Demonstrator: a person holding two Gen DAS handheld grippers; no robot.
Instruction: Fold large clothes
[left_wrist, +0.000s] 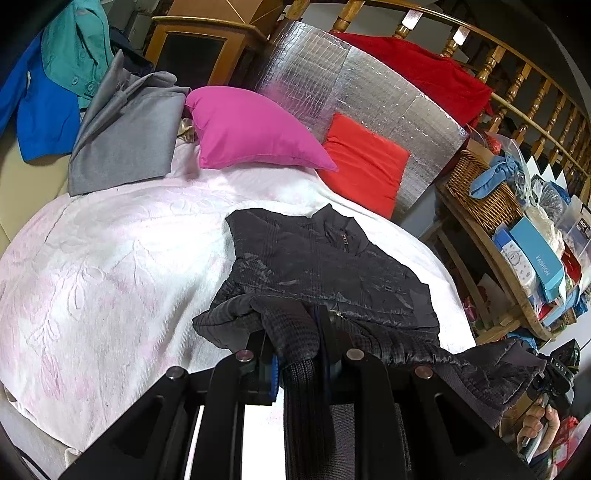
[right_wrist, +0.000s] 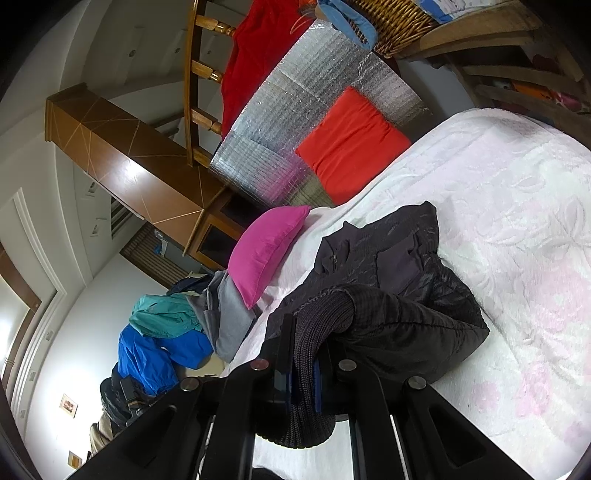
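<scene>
Fingertips of both grippers hidden under dark knit fabric. Left gripper (left_wrist: 312, 332) angled downward, clenched on the ribbed hem of the black jacket (left_wrist: 325, 266). Right gripper (right_wrist: 303, 354) rolled sideways, clenched on a ribbed cuff. Jacket spread beyond the fingers on the white blanket (left_wrist: 110, 258).

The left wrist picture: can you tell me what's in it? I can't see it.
The left hand-held gripper is shut on the ribbed hem of a black jacket that lies on a white and pink bedspread. Behind it are a pink pillow, a red cushion and a pile of grey, blue and teal clothes.
</scene>
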